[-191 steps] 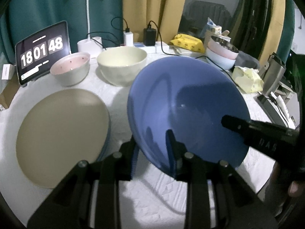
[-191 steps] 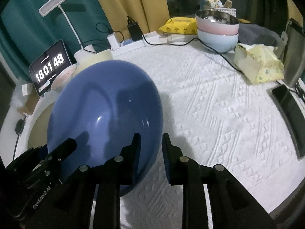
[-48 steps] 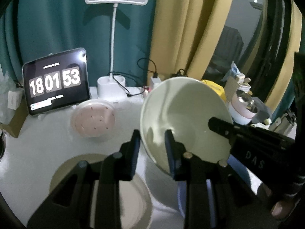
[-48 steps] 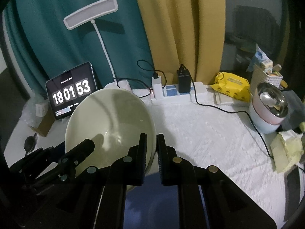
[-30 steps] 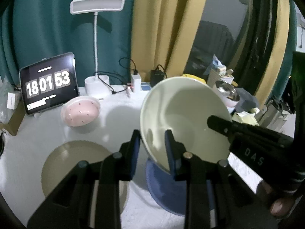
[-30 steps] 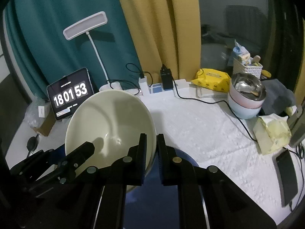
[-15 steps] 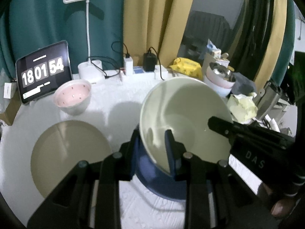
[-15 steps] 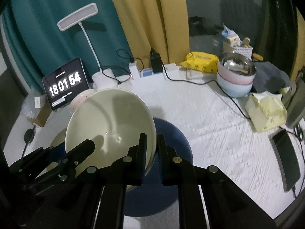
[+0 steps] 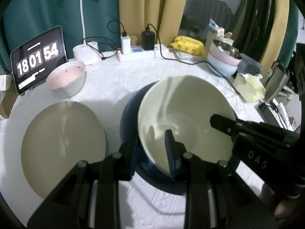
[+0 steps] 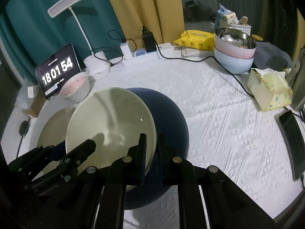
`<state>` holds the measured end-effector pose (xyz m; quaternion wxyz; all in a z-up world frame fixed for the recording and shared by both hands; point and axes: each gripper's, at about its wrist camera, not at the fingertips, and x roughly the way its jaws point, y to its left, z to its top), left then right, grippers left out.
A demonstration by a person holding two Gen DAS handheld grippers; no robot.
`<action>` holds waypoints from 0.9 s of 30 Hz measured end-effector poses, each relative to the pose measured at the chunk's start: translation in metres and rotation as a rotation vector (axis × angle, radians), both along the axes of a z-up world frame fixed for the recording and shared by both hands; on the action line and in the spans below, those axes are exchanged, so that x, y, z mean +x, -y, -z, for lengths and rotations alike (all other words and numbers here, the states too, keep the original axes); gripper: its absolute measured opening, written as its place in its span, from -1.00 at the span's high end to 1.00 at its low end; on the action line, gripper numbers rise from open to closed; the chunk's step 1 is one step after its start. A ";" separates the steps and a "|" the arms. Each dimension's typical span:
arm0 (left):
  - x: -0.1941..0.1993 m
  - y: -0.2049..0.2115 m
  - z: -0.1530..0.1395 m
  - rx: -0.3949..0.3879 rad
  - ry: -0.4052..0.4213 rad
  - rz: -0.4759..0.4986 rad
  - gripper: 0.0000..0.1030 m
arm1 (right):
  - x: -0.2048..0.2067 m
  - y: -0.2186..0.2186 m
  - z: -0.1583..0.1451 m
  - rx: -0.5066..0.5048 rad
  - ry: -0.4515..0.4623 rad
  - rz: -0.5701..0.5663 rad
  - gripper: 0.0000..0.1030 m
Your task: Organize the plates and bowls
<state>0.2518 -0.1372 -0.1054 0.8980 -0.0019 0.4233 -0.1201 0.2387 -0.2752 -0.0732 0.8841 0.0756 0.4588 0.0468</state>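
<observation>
A cream bowl hangs tilted just over a dark blue bowl that stands on the white cloth. My left gripper is shut on the cream bowl's near rim, one finger inside and one outside. My right gripper is shut on the rim at the bowl's right side, above the blue bowl. Whether the two bowls touch I cannot tell. A beige plate lies to the left. A pink bowl stands behind it.
At the back stand a tablet clock, a lamp base and a power strip with cables. A stack of bowls topped by a steel one, a tissue box and a phone sit at the right.
Both grippers have come down with the cream bowl, which now hangs low over the blue bowl. Several seconds earlier they held the blue bowl.
</observation>
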 end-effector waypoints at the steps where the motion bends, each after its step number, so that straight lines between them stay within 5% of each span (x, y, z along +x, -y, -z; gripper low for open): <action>1: 0.001 0.000 0.002 0.003 -0.003 0.003 0.48 | 0.001 0.000 0.001 0.001 -0.003 0.002 0.77; 16: 0.010 0.001 0.000 0.010 0.012 -0.001 0.42 | 0.013 0.005 0.005 -0.032 0.005 0.009 0.74; 27: 0.012 -0.027 -0.023 -0.018 0.071 -0.047 0.35 | 0.019 0.004 -0.028 -0.058 0.085 0.007 0.73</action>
